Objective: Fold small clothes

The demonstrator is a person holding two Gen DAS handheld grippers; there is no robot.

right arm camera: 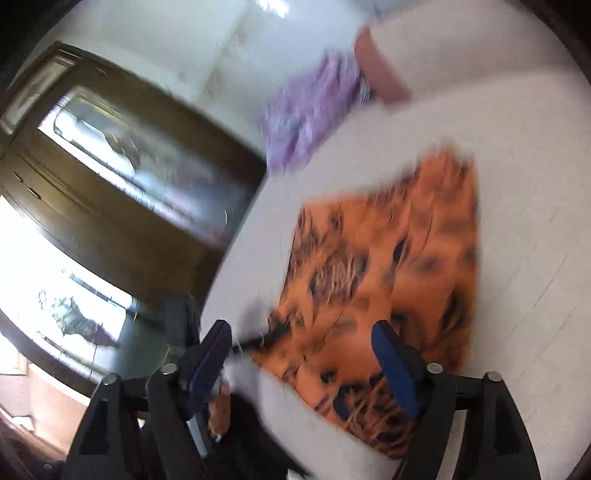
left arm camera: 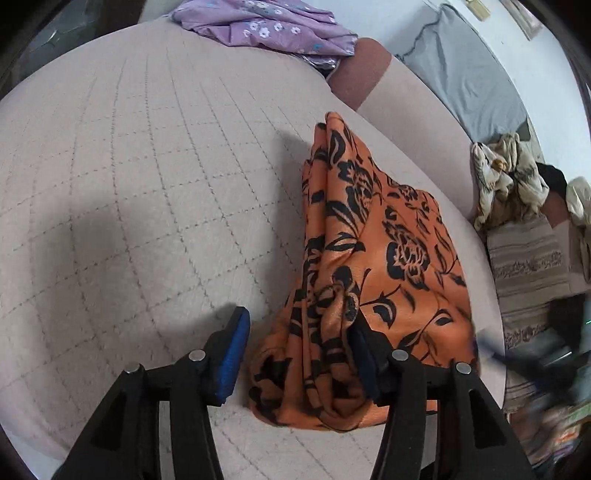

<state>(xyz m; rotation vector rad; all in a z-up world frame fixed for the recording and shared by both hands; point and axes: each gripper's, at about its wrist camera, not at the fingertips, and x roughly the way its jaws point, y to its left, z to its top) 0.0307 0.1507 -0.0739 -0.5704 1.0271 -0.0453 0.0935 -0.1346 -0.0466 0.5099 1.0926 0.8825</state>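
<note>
An orange cloth with a black flower print [left arm camera: 373, 236] lies bunched in a long folded shape on the pale quilted surface [left arm camera: 147, 184]. My left gripper [left arm camera: 299, 354] straddles its near end. The right pad touches the fabric and the left pad [left arm camera: 232, 350] stands just clear of it, so the jaws are open. In the blurred right wrist view the same orange cloth [right arm camera: 388, 258] lies near the surface's edge. My right gripper [right arm camera: 303, 369] hovers open over its near corner with nothing pinched. A blurred dark shape at the right edge of the left wrist view may be the right gripper.
A purple flowered garment [left arm camera: 273, 29] lies at the far edge beside a brown cushion [left arm camera: 358, 70]. A grey pillow [left arm camera: 465, 74], a pile of pale clothes [left arm camera: 509, 177] and a striped rug [left arm camera: 528, 258] sit to the right. A dark wooden cabinet [right arm camera: 110, 192] stands beyond the surface's edge.
</note>
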